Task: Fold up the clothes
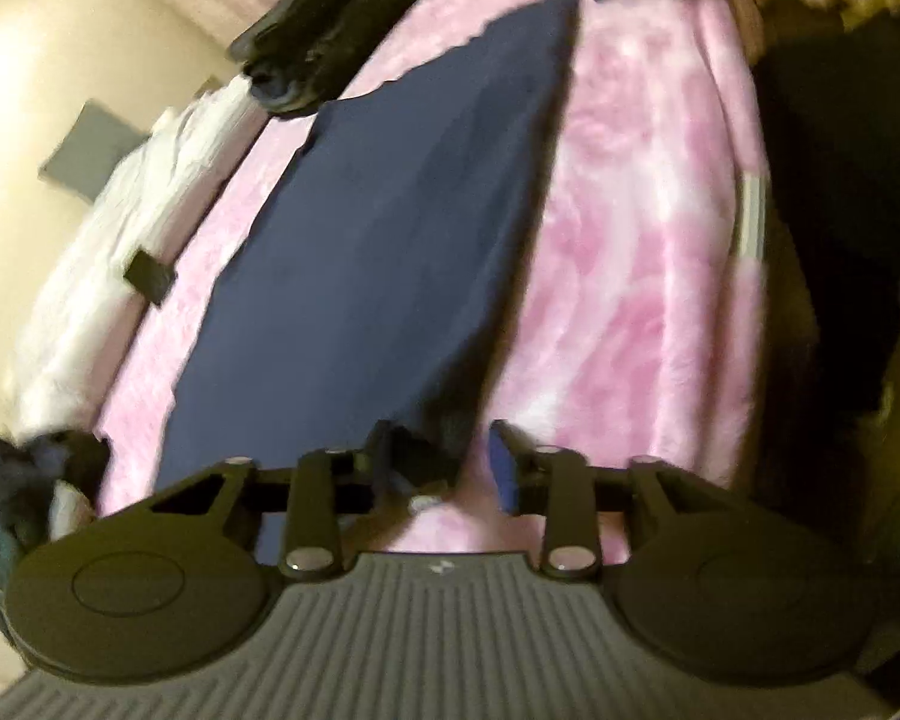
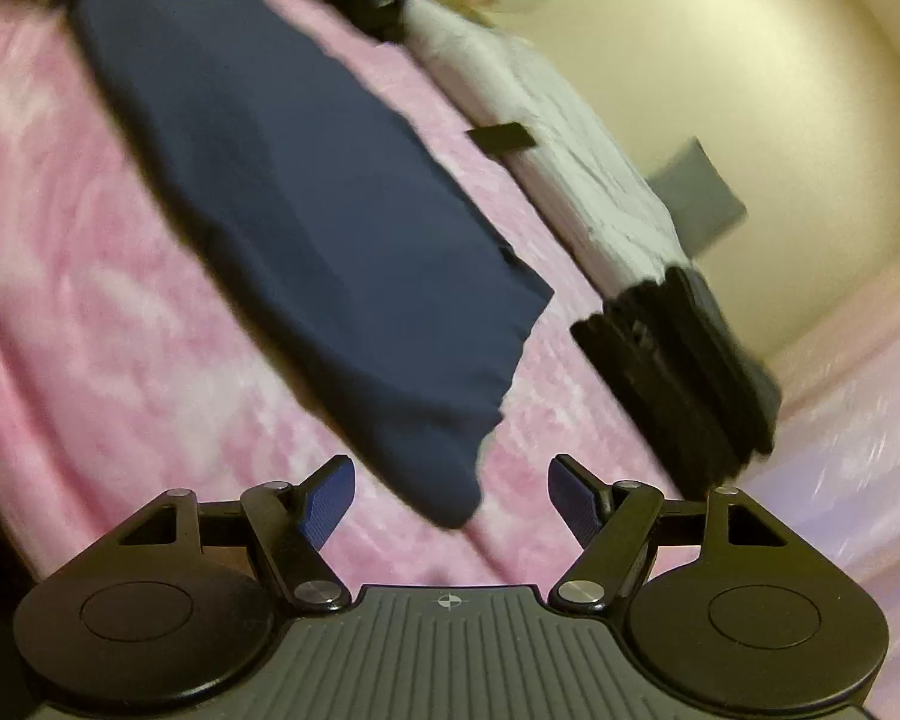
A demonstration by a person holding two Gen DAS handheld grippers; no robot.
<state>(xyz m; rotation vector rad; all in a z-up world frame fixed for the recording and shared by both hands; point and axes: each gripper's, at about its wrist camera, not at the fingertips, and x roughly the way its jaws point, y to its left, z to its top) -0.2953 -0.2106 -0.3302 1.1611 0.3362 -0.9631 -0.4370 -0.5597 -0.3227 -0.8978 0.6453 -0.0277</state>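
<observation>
Navy-blue fabric, a folded garment (image 1: 378,228), lies flat and elongated on a pink-and-white fuzzy blanket (image 1: 642,228) that covers the bed. In the left wrist view, the left gripper (image 1: 444,468) sits at the garment's near corner: the fingers stand a little apart, and dark cloth lies between them, but motion blur hides whether the pads actually press on it. In the right wrist view, the right gripper (image 2: 450,504) hovers just short of the garment's opposite end, its blue-padded fingers (image 2: 330,501) spread wide with only blanket between them; the rounded tip of the cloth reaches toward the gap without touching either pad. A stack of black folded clothes (image 2: 684,372) rests on the blanket beside the garment, near the far edge of the bed. Beyond it runs a strip of white bedding (image 2: 570,150) bearing a small black tag (image 2: 501,137), then a pale wall with a grey pillow (image 2: 696,192) against it.
</observation>
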